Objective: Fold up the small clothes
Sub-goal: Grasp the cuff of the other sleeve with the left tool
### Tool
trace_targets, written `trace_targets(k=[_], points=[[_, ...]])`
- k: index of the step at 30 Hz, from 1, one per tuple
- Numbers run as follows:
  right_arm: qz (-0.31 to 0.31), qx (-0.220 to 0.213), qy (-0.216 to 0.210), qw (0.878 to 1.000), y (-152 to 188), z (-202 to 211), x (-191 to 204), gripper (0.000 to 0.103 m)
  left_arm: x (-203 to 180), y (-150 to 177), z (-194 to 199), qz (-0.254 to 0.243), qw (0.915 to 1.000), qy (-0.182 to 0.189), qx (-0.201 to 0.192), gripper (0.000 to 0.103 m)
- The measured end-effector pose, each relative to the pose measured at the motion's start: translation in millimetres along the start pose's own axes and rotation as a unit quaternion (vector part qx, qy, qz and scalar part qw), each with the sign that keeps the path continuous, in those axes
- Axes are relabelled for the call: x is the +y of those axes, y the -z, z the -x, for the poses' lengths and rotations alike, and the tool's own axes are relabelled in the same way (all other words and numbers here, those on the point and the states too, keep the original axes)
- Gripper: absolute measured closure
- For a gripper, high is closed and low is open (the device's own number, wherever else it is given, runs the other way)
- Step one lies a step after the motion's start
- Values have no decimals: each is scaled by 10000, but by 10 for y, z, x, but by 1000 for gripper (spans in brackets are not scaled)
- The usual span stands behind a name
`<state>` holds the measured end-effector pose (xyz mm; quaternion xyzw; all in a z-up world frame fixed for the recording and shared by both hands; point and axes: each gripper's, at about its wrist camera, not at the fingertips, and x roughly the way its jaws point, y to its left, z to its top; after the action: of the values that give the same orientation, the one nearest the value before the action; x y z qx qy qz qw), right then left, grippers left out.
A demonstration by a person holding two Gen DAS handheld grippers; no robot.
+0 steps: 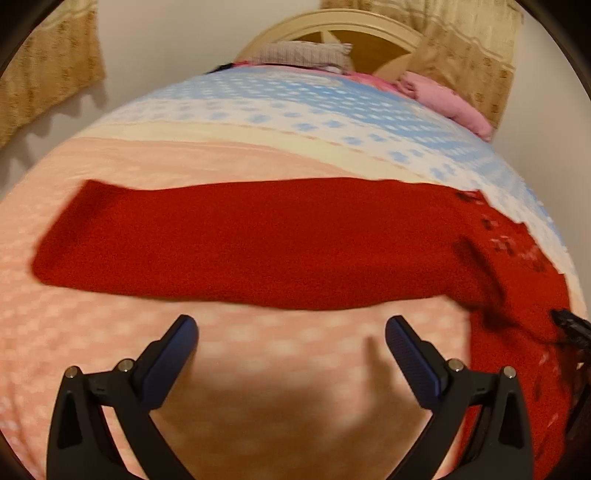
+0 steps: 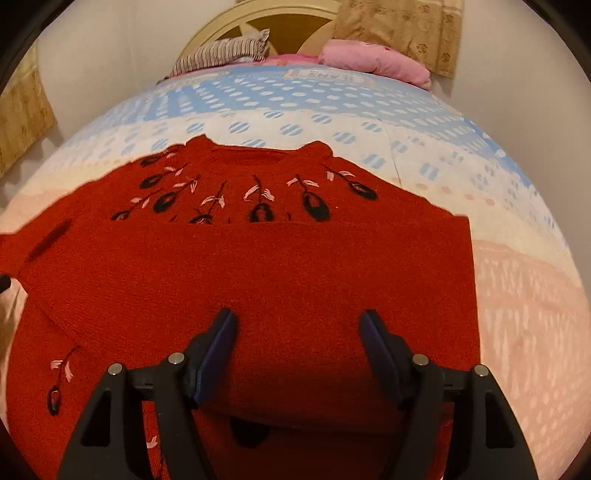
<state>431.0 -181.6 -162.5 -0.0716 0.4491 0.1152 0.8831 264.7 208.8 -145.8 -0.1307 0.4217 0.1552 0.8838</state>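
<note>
**Red sweater on bed, sleeve folded across, both grippers empty**

I take the red sweater point(image 2: 258, 266) as my landmark. It lies flat on the bedspread point(image 2: 517, 295), neck end toward the headboard point(image 2: 258, 26). One sleeve point(image 2: 280, 251) is folded across the body as a plain red band, covering the lower part of the row of black and pink flowers point(image 2: 258, 199) on the chest. The other sleeve point(image 1: 207, 236) stretches out straight from the body, over the peach part of the bedspread.

My right gripper point(image 2: 297, 325) hangs over the sweater's body, on the near side of the folded sleeve. Its jaws stand apart with nothing between the pads; I cannot tell whether the tips touch the knit.

My left gripper point(image 1: 291, 328) is beside the sweater, over bare bedspread just on the near side of the outstretched sleeve. Its jaws are spread wide and hold nothing.

Beyond the sweater's neck, at the headboard, sit a striped pillow point(image 2: 221, 55) and a pink pillow point(image 2: 373, 61). Patterned curtains point(image 2: 402, 29) hang behind.
</note>
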Motion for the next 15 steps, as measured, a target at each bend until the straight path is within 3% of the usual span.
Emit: trace_targets(k=[4,8,11,13,15], points=[[15,-74,25,10000,22,18,-18,32,522,-1,101,371,9990,-232,8,0],[13,-154,15,9999,47,13,-5,31,1082,-12,281,1136,9927,-350,-211,0],[-12,-185,-12,9998,35,-12,12,31,1475,14,378,1919,9809,-93,-319,0],[-9,-212,3,9998,43,-6,17,30,1674,54,402,2424,9691,285,-348,0],[-4,-232,19,9997,47,-1,21,30,1792,102,404,2824,9570,565,-358,6]])
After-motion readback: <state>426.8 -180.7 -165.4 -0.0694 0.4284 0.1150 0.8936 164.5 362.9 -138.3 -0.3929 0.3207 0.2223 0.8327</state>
